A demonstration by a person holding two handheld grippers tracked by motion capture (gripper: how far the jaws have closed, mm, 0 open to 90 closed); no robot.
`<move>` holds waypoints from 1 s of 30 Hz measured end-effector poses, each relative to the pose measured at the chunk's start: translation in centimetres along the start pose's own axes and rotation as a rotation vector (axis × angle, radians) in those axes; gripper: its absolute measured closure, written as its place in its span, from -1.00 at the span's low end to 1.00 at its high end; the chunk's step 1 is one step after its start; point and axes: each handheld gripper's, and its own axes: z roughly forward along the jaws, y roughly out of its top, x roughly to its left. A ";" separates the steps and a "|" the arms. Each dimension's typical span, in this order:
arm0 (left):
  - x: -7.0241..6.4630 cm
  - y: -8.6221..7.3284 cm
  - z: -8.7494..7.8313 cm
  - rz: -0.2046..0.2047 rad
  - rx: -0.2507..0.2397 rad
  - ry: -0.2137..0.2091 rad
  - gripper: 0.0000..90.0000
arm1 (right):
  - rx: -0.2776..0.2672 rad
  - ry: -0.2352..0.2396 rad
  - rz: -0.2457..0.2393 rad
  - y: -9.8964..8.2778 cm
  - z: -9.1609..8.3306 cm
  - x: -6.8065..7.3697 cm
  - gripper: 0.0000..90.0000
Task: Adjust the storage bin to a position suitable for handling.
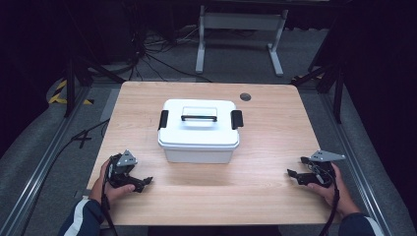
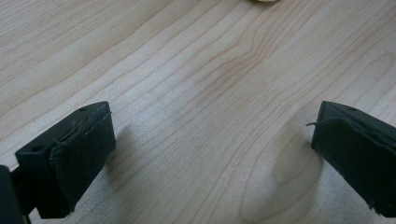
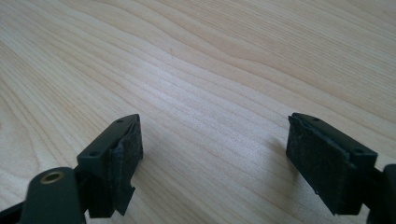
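High view: wooden table [image 1: 275,142] on grey floor [image 1: 29,147], dark surroundings.

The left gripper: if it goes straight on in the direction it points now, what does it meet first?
Probably nothing soon. The left gripper has open jaws and points right along the near part of the table, passing in front of the white box. Far along that line sits the right gripper, though depth is uncertain.

Person's sleeves [image 1: 81,221] cut off at bottom edge.
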 end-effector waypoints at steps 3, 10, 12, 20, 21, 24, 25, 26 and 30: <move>0.0 0.0 0.0 0.001 0.000 -0.001 -1.00 | 0.001 0.000 0.000 0.0 0.0 0.0 -0.58; 0.0 0.0 0.0 0.001 0.000 -0.001 -1.00 | 0.002 -0.004 0.001 0.1 0.1 0.0 -0.63; 0.1 0.0 0.0 0.005 -0.002 -0.003 -1.00 | 0.002 -0.020 0.004 0.1 0.2 0.0 -0.67; 0.1 0.0 0.0 0.009 -0.002 -0.007 -1.00 | 0.008 -0.009 0.005 0.1 0.1 -0.1 -0.67; 0.1 0.0 0.0 0.007 -0.001 -0.008 -1.00 | 0.008 -0.007 0.003 0.1 0.1 -0.1 -0.67; 0.1 0.0 0.0 0.009 -0.002 -0.007 -1.00 | 0.014 0.010 -0.014 0.1 0.1 -0.3 -0.67; 0.1 0.0 0.0 0.009 -0.002 -0.007 -1.00 | 0.016 0.012 -0.016 0.1 0.1 -0.3 -0.67; 0.1 0.0 0.0 0.008 -0.002 -0.006 -1.00 | 0.016 0.014 -0.017 0.1 0.1 -0.3 -0.67; 0.1 0.0 0.0 0.008 -0.002 -0.007 -1.00 | 0.032 0.017 -0.022 0.3 -0.1 -0.2 -0.63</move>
